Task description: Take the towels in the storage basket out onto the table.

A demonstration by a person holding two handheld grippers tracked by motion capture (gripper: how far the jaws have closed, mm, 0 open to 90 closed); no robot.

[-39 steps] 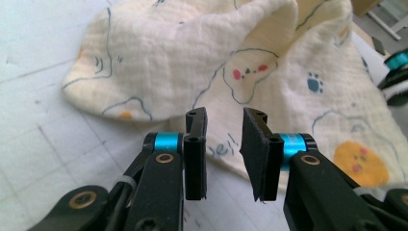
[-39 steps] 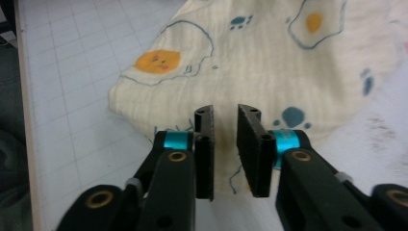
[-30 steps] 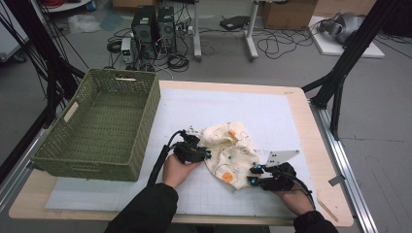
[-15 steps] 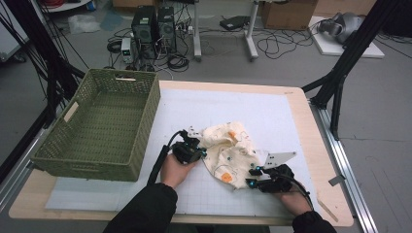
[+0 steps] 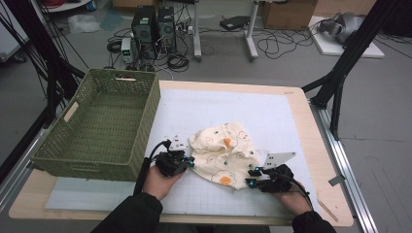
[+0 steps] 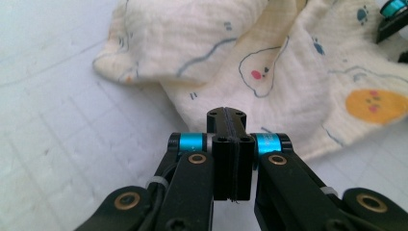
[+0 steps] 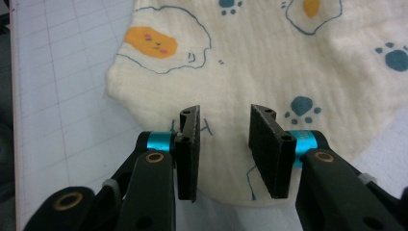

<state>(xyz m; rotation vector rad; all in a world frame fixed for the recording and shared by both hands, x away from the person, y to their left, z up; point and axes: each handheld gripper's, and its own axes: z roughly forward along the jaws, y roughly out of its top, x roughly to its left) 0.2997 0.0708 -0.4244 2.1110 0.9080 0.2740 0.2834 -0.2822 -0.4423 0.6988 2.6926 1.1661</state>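
The left tool (image 6: 226, 118) has its jaws pressed together with nothing between them; its tips sit just short of the cloth (image 6: 288, 72), over bare mat. From above, it (image 5: 187, 162) lies at the cloth's left edge. The right tool (image 7: 223, 144) has its jaws partly spread, and they have just been closing a little; the cloth's hem lies under and between them, but the pads do not press on it. From above, that tool (image 5: 252, 177) is at the cloth's lower right edge.

The cloth (image 5: 223, 155), cream with egg and paw prints, lies crumpled in a loose heap on the white mat (image 5: 291, 116) near the front of the worktop (image 5: 296, 97). The green basket (image 5: 145, 126) stands just left of it and looks empty.

By my reading the work is at an early stage: the cloth is neither flattened nor folded, neither tool has a hold, and nothing is in the basket. Gripping, straightening or folding, and perhaps putting it away, all appear to remain.
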